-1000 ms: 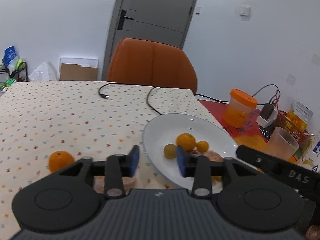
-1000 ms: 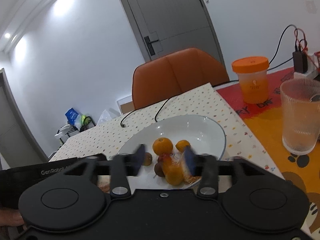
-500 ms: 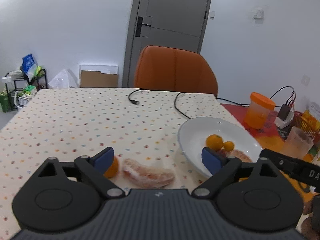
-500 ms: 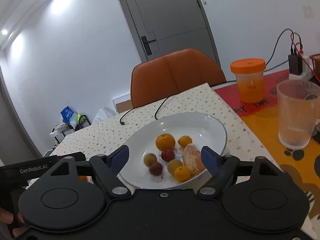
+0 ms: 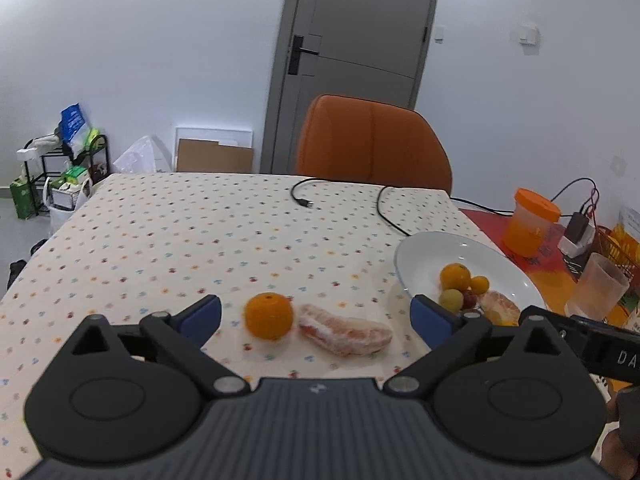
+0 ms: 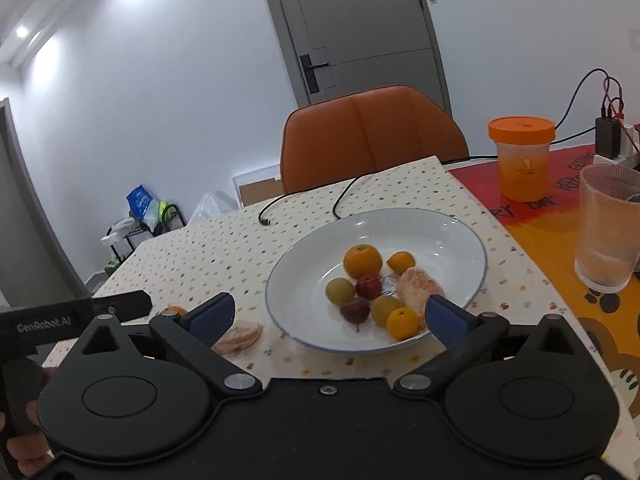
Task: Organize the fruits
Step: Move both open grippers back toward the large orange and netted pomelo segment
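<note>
Both jaws spread wide and empty: left gripper [image 5: 316, 318] faces a round orange mandarin [image 5: 268, 315] and peeled pomelo segment [image 5: 345, 334]; right gripper [image 6: 328, 318] partly hides the white plate's [image 6: 460, 228] near rim.

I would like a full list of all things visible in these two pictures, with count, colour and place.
White round plate: one, on dotted tablecloth, holding about eight small fruits.
Whole orange mandarin: one, on cloth, left of plate.
Peeled pink pomelo segment: one, on cloth beside mandarin.
Orange-lidded plastic cup: one, on red mat.
Clear ribbed glass: one, right edge.
Black cable: one, far side.
Orange chair: one, behind table.
Left gripper: open.
Right gripper: open.
</note>
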Tool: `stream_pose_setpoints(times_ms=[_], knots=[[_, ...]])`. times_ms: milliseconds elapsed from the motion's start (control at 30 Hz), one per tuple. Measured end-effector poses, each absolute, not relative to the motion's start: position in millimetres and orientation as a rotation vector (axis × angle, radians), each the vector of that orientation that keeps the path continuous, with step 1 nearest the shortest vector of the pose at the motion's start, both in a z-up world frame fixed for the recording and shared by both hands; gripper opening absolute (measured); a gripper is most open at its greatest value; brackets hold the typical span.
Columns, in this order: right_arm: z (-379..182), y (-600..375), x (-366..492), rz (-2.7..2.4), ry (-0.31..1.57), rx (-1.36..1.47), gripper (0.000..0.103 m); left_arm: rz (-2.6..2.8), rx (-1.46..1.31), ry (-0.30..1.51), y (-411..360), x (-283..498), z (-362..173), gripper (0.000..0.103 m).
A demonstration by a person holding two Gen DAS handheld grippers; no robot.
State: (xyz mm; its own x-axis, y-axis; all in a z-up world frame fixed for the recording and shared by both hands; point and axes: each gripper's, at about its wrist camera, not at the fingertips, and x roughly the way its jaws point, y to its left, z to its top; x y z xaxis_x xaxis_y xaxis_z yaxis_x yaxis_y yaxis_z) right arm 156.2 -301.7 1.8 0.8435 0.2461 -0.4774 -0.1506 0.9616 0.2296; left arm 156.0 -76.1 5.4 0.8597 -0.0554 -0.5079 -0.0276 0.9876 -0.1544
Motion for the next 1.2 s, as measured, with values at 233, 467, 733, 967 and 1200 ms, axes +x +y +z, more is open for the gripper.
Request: stream_pose_setpoints(times_ms=[233, 467, 733, 967, 1200], knots=[[-2, -284, 152, 0.229, 0.539, 0.169, 0.103, 0.007, -0.165, 0.546, -51, 144, 3, 0.100], [-2, -263, 148, 0.262, 0.550, 0.141, 0.103, 0.004, -0.168, 0.548, -34, 132, 1, 0.100], [-2, -243, 147, 0.299, 0.565, 0.125, 0.103, 0.000, -0.160, 0.567, -22, 125, -2, 0.100], [-5, -229, 147, 0.332, 0.585, 0.115, 0.103, 0.025, -0.170, 0.572, -11, 120, -3, 0.100], [-10, -218, 150, 0.351, 0.610, 0.097, 0.103, 0.043, -0.190, 0.580, -1, 124, -11, 0.100]])
